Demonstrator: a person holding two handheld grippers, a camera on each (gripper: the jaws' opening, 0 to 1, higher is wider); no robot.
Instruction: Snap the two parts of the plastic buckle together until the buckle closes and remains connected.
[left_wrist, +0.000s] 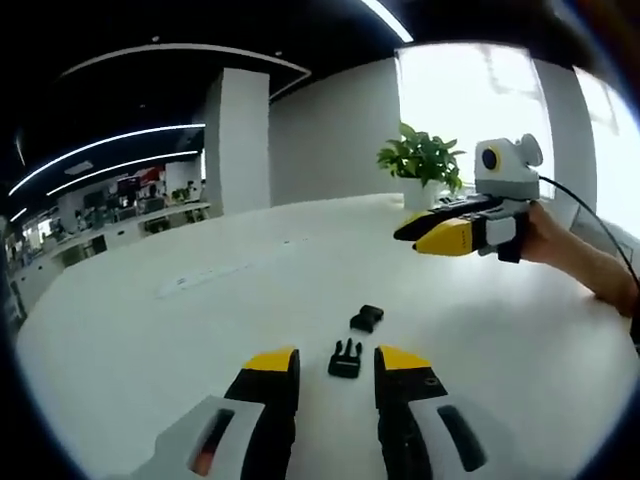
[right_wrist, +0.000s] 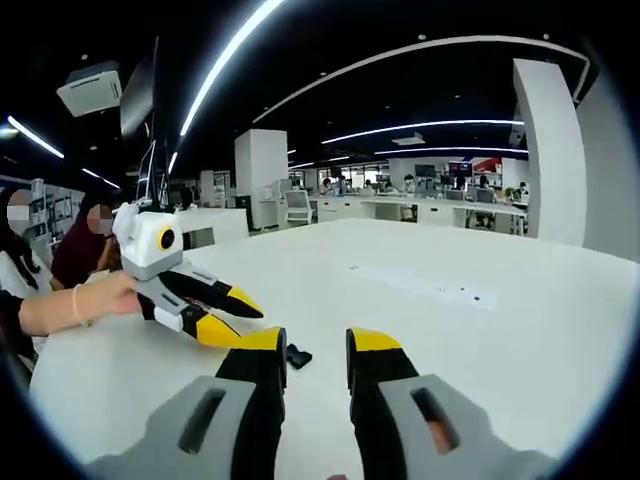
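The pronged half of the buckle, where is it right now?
In the left gripper view, the pronged half lies on the white table just ahead of the left gripper, between its open jaws, with the other buckle half just beyond it.

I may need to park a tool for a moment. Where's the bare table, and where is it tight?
Bare table runs wide beyond the two buckle parts, out to the plant at the far edge, and on both sides. It is tight only by the pronged part and the socket part, just ahead of the left tool.

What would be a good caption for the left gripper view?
Open left tongs hover over two separated black buckle parts on a white table.
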